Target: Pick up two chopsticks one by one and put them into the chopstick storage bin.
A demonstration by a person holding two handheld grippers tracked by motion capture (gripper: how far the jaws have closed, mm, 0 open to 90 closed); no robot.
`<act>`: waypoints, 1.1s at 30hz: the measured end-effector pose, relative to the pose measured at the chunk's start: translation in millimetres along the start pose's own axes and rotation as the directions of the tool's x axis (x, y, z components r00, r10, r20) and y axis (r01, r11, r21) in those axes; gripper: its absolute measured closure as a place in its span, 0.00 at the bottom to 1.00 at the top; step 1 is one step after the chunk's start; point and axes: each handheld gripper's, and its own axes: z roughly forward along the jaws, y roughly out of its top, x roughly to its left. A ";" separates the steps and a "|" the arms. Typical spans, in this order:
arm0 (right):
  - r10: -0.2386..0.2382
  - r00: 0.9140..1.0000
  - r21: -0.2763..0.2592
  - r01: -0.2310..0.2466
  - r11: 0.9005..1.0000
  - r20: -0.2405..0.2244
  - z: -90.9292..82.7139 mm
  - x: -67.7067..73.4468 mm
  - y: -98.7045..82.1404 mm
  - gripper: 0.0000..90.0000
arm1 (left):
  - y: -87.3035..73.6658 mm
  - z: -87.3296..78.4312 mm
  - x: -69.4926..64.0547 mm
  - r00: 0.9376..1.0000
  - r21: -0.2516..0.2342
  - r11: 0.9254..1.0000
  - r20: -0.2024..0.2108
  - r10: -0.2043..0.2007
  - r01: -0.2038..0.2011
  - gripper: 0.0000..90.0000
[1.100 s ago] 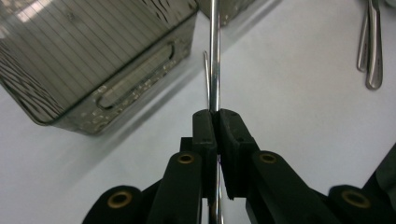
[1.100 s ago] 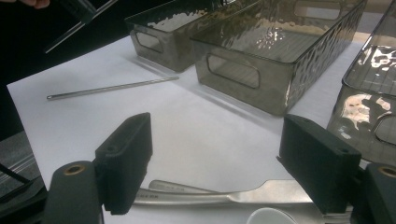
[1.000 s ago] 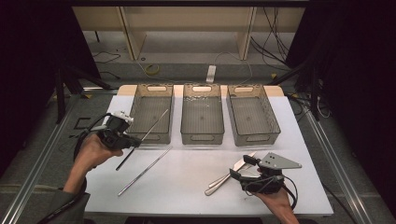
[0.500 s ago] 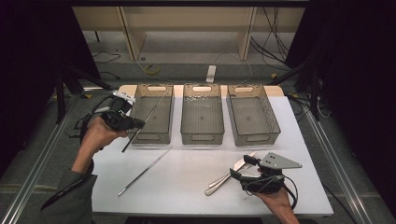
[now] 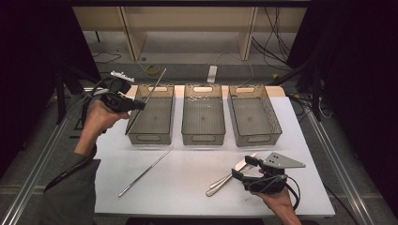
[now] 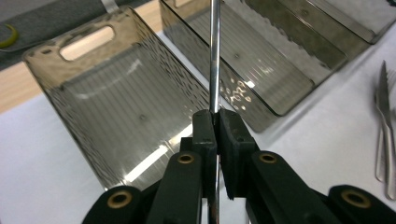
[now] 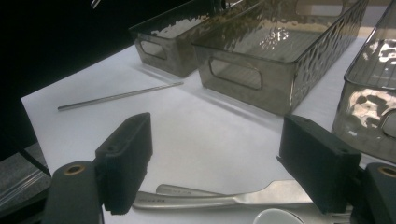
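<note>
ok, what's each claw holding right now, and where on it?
Left claw is shut on a thin metal rod, gripping it partway along its length. Right claw is open, holding nothing.

The rod (image 6: 214,56) is polished metal, smooth and shiny. The three bins (image 5: 203,117) are smoky clear plastic, glossy, with a dimpled wall and a ribbed floor. The table (image 5: 187,187) is matt white. The knife (image 7: 224,198) is brushed metal. The pads (image 7: 128,161) are matt black.
</note>
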 end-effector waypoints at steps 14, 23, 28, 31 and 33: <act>-0.009 1.000 -0.003 0.009 1.000 0.004 -0.7 1.5 -0.2 0.29 | 9.1 10.3 29.9 0.994 -0.036 0.997 -0.085 -0.072 0.070 0.94; -0.009 1.000 -0.006 0.009 1.000 0.003 -1.2 1.4 0.0 0.29 | 13.4 23.9 34.9 0.992 -0.026 0.997 -0.100 -0.079 0.077 0.94; 0.001 1.000 -0.003 -0.001 1.000 0.000 -0.8 0.5 -0.5 0.29 | 13.0 36.2 34.8 0.992 -0.018 0.996 -0.097 -0.084 0.083 0.94; -0.006 1.000 -0.006 0.006 1.000 0.000 -1.1 0.8 -0.3 0.29 | 13.6 42.8 35.4 0.991 -0.026 0.996 -0.104 -0.085 0.082 0.94; -0.009 1.000 -0.009 0.009 1.000 0.001 -1.9 1.1 0.1 0.29 | 14.0 46.1 35.2 0.991 -0.030 0.996 -0.104 -0.088 0.086 0.94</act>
